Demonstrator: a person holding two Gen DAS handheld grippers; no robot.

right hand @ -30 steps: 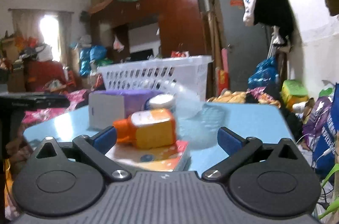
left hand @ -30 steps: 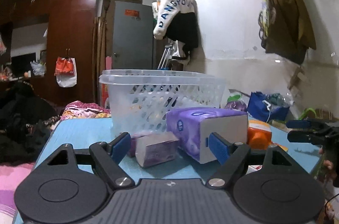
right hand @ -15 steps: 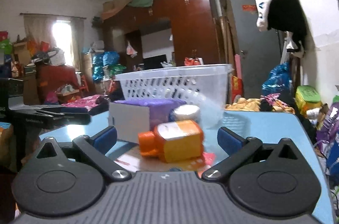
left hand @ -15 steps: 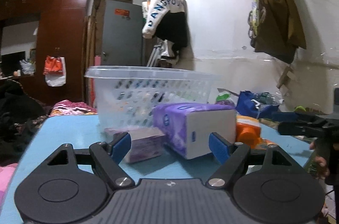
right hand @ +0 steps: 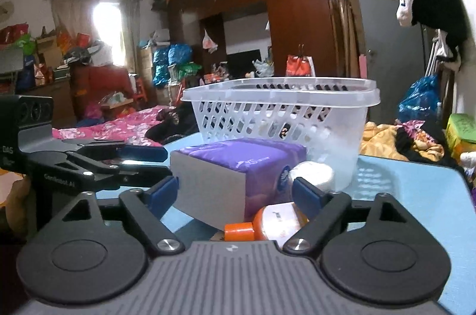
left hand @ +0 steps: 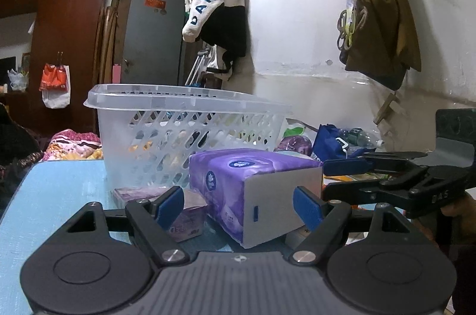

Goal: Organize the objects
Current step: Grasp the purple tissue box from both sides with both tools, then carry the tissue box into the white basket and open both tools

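A purple tissue pack (left hand: 253, 175) with a white end lies on the light blue table (left hand: 59, 196) in front of a clear plastic basket (left hand: 184, 118). My left gripper (left hand: 238, 204) stands open, level with the pack's white end; its left pad is clear of it. A small purple packet (left hand: 184, 213) lies behind the left finger. My right gripper (right hand: 236, 193) faces the pack (right hand: 238, 166) from the other side. Its jaws are closing around the pack's near end, and no firm press shows. An orange-capped bottle (right hand: 267, 225) lies low between its fingers.
A white round lid or roll (right hand: 312, 175) sits by the basket (right hand: 282, 109). Each gripper shows in the other's view: the right gripper (left hand: 339, 179), the left gripper (right hand: 154, 163). A bed (right hand: 119, 130), wardrobe (right hand: 282, 17) and bags surround the table.
Both grippers have closed in on the tissue pack from opposite sides. The right one swung from the orange bottle toward the pack, and its fingers stand narrower.
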